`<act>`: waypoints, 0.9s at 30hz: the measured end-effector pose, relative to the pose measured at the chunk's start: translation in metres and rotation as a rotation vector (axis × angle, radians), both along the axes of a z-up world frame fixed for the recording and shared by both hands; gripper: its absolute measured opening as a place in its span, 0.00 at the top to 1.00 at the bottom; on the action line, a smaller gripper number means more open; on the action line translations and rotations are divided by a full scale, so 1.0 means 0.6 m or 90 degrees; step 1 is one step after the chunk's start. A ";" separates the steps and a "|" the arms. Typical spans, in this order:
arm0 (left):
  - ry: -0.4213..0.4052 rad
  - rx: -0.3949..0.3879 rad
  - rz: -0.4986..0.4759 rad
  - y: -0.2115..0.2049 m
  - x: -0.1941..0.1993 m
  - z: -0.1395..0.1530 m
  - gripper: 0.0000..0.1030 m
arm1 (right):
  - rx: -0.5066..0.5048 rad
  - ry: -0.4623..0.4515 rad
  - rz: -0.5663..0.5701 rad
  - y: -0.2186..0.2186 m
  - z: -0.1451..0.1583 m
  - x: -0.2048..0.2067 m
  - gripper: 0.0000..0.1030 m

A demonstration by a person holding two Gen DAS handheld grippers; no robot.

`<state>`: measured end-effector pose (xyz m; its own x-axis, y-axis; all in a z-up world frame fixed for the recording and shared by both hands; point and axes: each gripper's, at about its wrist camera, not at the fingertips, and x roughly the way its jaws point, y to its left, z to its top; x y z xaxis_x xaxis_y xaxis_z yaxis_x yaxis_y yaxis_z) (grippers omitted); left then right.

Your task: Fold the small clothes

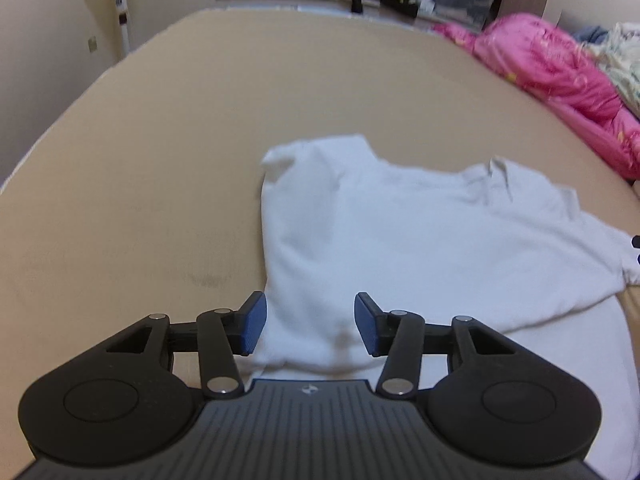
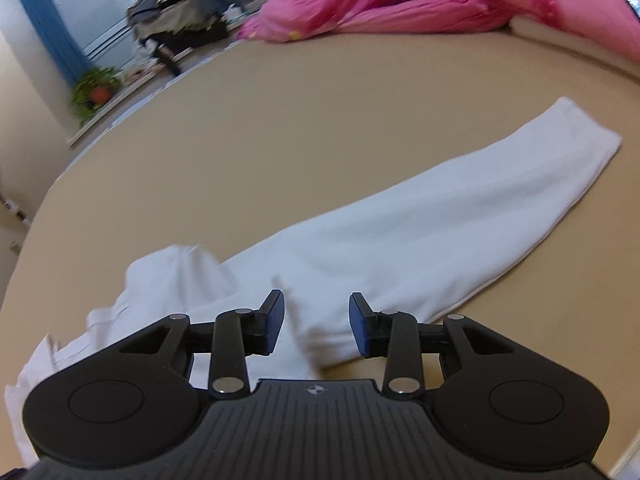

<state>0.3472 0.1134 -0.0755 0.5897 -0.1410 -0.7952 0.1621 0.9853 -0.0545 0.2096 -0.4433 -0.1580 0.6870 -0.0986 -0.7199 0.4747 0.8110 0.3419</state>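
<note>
Both views look down at a white cotton long-sleeved shirt (image 1: pixel 400 240) spread on the beige fitted sheet of a bed (image 1: pixel 160 160). My left gripper (image 1: pixel 308 322) hangs over the near left edge of the shirt's body, jaws parted with nothing pinched between the blue pads; the body stretches ahead of it and to its right, collar end farthest away. My right gripper (image 2: pixel 317 322) also stands open and empty, above the root of one long white sleeve (image 2: pixel 440 220). The sleeve's long axis runs from just ahead of this gripper away to its upper right, the cuff lying well apart. I judge the sleeve to be the part still unfolded, and the right hand the nearer one to take it. A pink quilted duvet (image 2: pixel 380 0) lies beyond, clear of the shirt.
</note>
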 end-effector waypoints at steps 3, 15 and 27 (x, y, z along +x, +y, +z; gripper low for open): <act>-0.014 -0.011 0.001 -0.003 -0.002 0.010 0.48 | -0.016 -0.018 -0.020 -0.027 0.011 -0.008 0.63; -0.040 0.008 -0.008 -0.011 0.000 0.013 0.48 | 0.024 -0.063 -0.261 -0.266 -0.034 -0.070 0.68; -0.037 0.015 -0.012 -0.004 0.006 0.007 0.48 | 0.192 -0.145 -0.429 -0.420 -0.136 -0.133 0.67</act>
